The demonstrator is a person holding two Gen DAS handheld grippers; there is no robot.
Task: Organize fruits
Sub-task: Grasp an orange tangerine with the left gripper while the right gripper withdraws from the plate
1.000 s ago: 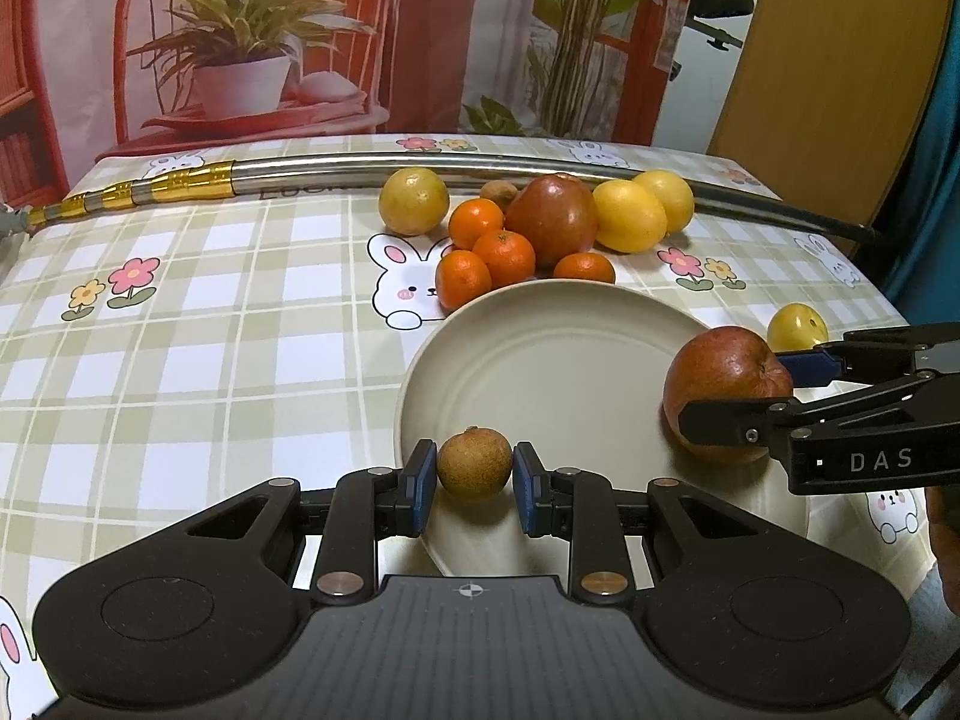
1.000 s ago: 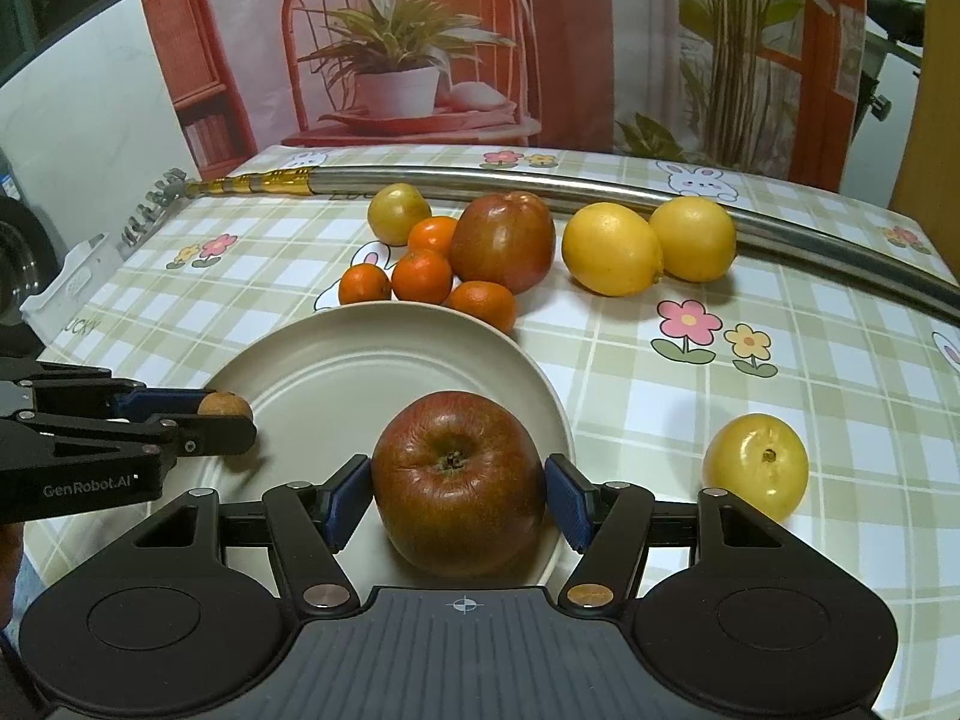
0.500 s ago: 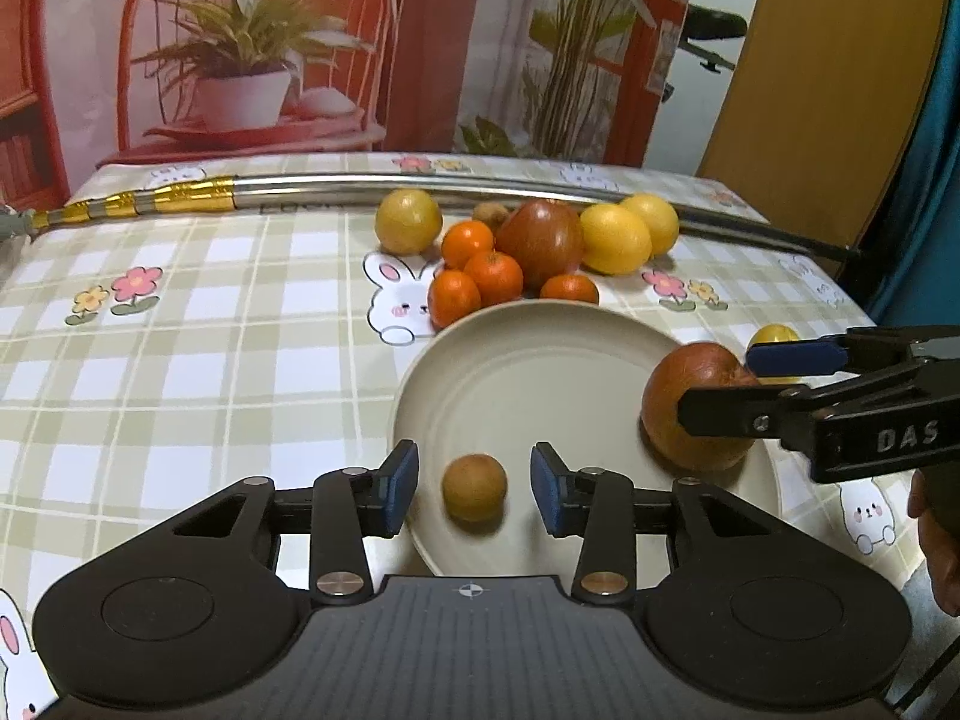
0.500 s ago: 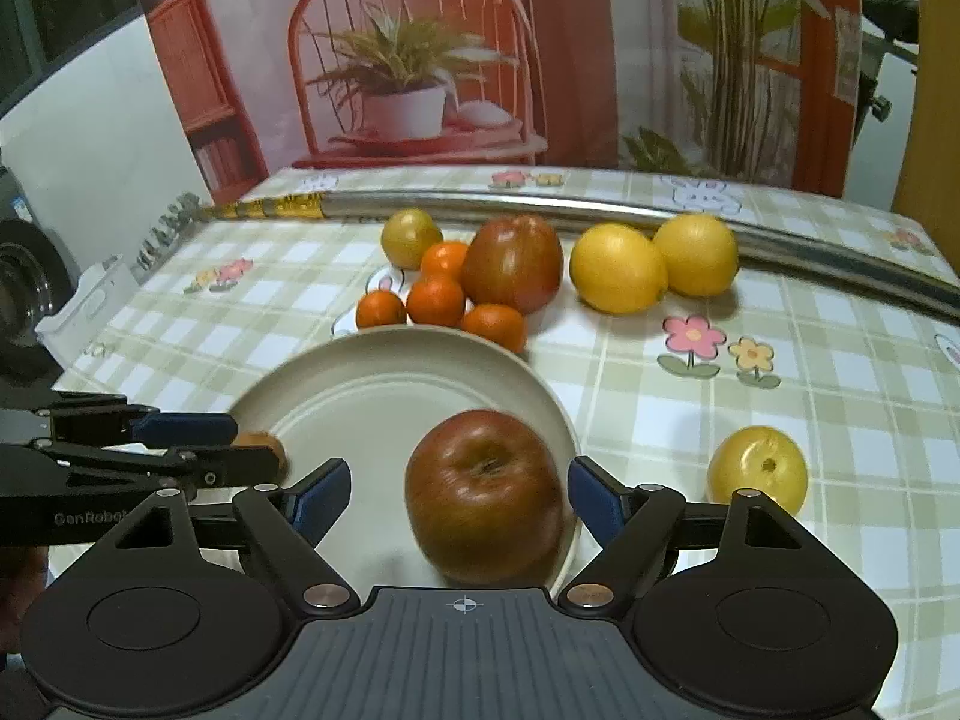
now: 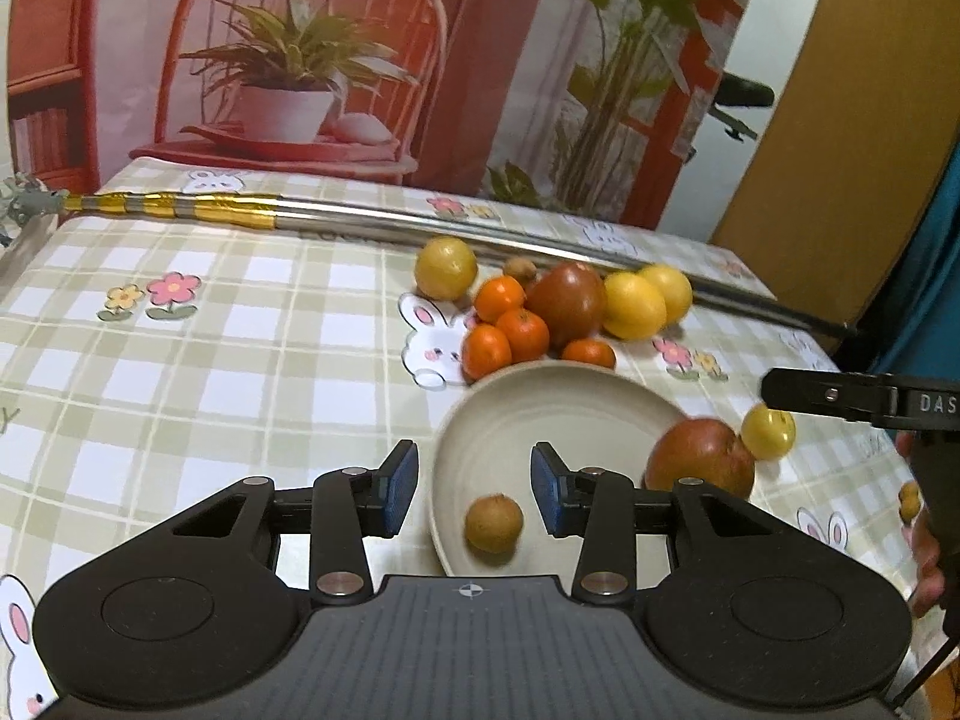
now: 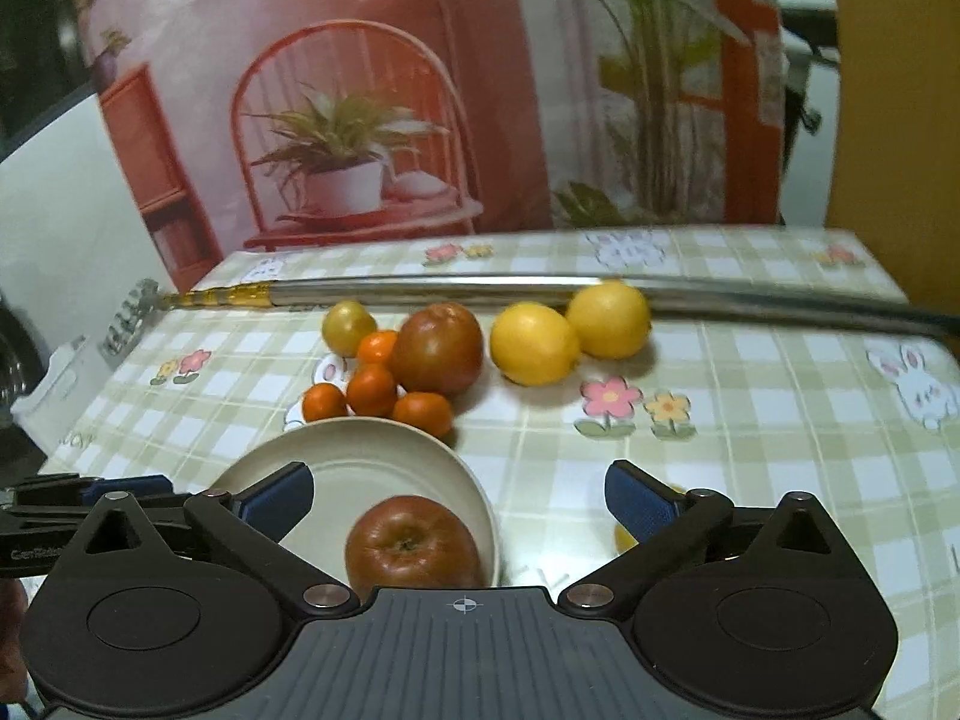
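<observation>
Plate [image 5: 558, 384], cream, on checked worktop [image 5: 210, 372] toward near right corner. Two fruits on plate: small brown fruit [image 5: 494, 523] by near rim, red apple [image 6: 413, 546] at right rim.

Left gripper [image 5: 474, 489]: jaws parted, having just been opening; blue pads clear of small brown fruit, which sits slightly nearer than the gap, touching neither pad. Nothing held.

Right gripper [image 6: 459, 501]: jaws spread wide, having just been opening. Red apple below and between pads, no contact either side. Nothing held. Seen from left wrist view as black arm at right edge, above a yellow plum [image 5: 768, 432] lying on worktop just off plate's right rim.

Remaining fruit clustered beyond plate's far rim, toward far edge:
- four tangerines [image 6: 371, 390], nearest ones close against plate rim
- dark red apple [image 6: 439, 348] just right of tangerines
- two lemons [image 6: 534, 343] right of that, touching each other
- yellow-green plum [image 6: 348, 327] at left end of cluster
- second small brown fruit [image 5: 519, 269] behind tangerines, left wrist view only

Metal rod [image 6: 540, 291], gold-taped at left end, lying along far edge behind cluster.
</observation>
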